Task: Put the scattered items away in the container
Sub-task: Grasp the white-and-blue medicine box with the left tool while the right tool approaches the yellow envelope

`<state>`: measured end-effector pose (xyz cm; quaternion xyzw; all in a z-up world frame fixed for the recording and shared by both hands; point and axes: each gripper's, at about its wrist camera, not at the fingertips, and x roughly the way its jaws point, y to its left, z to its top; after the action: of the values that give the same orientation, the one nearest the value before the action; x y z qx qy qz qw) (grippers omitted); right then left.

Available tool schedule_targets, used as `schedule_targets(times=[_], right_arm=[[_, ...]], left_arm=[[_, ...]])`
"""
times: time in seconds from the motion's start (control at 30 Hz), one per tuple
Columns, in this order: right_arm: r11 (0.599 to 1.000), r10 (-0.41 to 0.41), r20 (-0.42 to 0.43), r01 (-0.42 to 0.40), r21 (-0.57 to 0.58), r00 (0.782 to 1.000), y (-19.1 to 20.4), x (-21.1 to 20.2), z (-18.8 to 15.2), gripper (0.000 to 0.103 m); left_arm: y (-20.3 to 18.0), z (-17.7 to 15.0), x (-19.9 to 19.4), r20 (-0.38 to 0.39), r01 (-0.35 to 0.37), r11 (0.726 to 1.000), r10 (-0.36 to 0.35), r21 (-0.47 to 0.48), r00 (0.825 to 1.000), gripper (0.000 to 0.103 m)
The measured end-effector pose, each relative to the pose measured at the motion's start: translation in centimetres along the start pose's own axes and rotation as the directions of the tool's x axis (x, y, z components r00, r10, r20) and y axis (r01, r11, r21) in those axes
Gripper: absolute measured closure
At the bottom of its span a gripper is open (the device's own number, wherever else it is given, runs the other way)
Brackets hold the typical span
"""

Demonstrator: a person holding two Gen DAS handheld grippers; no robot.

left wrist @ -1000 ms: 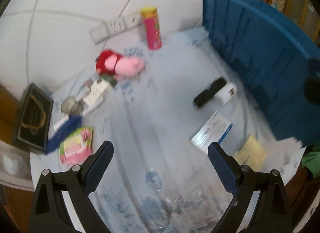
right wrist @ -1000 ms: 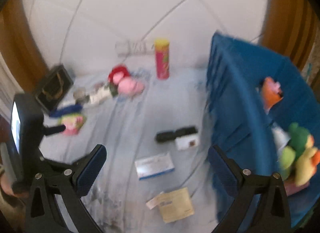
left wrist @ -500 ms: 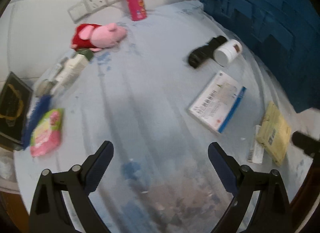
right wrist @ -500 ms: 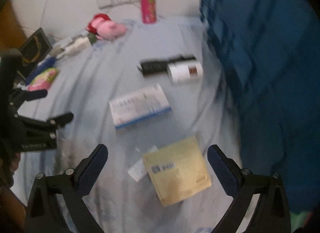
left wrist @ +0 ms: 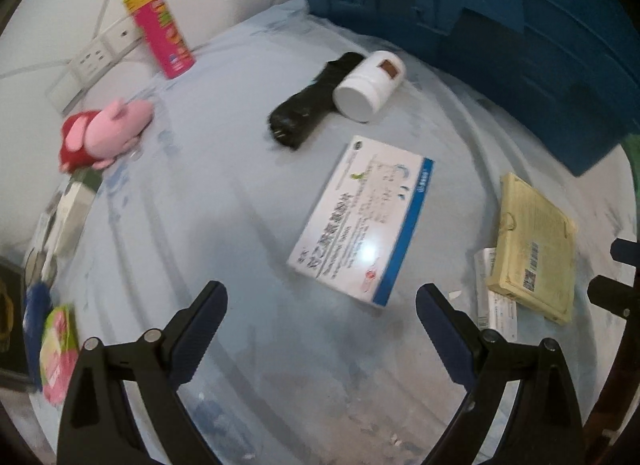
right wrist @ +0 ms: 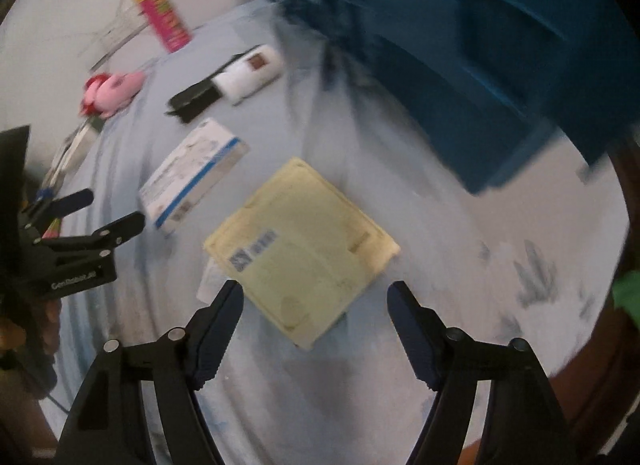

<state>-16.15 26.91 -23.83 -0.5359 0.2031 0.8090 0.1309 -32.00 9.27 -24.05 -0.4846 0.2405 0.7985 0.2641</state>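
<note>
**Both tongs low over the cloth, nothing gripped**

Your right gripper (right wrist: 314, 297) points down at the flat pale-yellow square packet (right wrist: 302, 249) lying on the light blue patterned cloth (right wrist: 460, 265). Its jaws are closing, with the near corner of the packet showing between the dark blue pads, but the pads do not press on it. A thin white paper slip (right wrist: 208, 285) sticks out from under the packet's left edge.

Your left gripper (left wrist: 322, 305) hangs with its jaws wide and only bare cloth between them. Just beyond its tips lies the white rectangular medicine box with a blue edge stripe (left wrist: 362, 221), flat on the cloth. Farther on, the white cylindrical plastic bottle (left wrist: 370, 85) lies on its side, touching the black oblong object (left wrist: 310, 105) beside it.

The big blue plastic crate (left wrist: 480, 17) stands at the upper right of both views, its ribbed wall close to the bottle and the yellow packet.

To the left, the pink plush pig in a red dress (left wrist: 104, 133) lies on its side, and the tall pink and yellow snack tube (left wrist: 162, 41) stands upright next to a white power strip (left wrist: 100, 53). A pink and green sachet (left wrist: 60, 349) lies at the far left edge, blurred.
</note>
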Motion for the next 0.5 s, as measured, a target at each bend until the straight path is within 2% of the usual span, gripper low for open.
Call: schedule_targets(times=[0.3,0.43,0.47,0.5], right_arm=[[0.991,-0.004,0.014,0.002,0.133,1.0,-0.8,0.4,-1.1,0.027],[0.988,-0.01,0.014,0.008,0.154,1.0,-0.9,0.8,-1.2,0.025],[0.987,-0.007,0.014,0.005,0.16,1.0,-0.9,0.9,-1.1,0.025],[0.987,-0.006,0.014,0.004,0.159,1.0,-0.8,0.9,-1.0,0.024]], left_arm=[[-1.4,1.6,4.1,-0.018,0.065,0.993,-0.064,0.094,0.998,0.006],[-1.2,2.2,5.8,-0.03,0.1,0.993,-0.098,0.067,0.995,0.005],[-0.8,2.2,5.8,-0.03,0.126,0.991,-0.125,0.048,0.992,0.017],[-0.5,2.1,5.7,-0.029,0.154,0.988,-0.153,0.027,0.988,0.024]])
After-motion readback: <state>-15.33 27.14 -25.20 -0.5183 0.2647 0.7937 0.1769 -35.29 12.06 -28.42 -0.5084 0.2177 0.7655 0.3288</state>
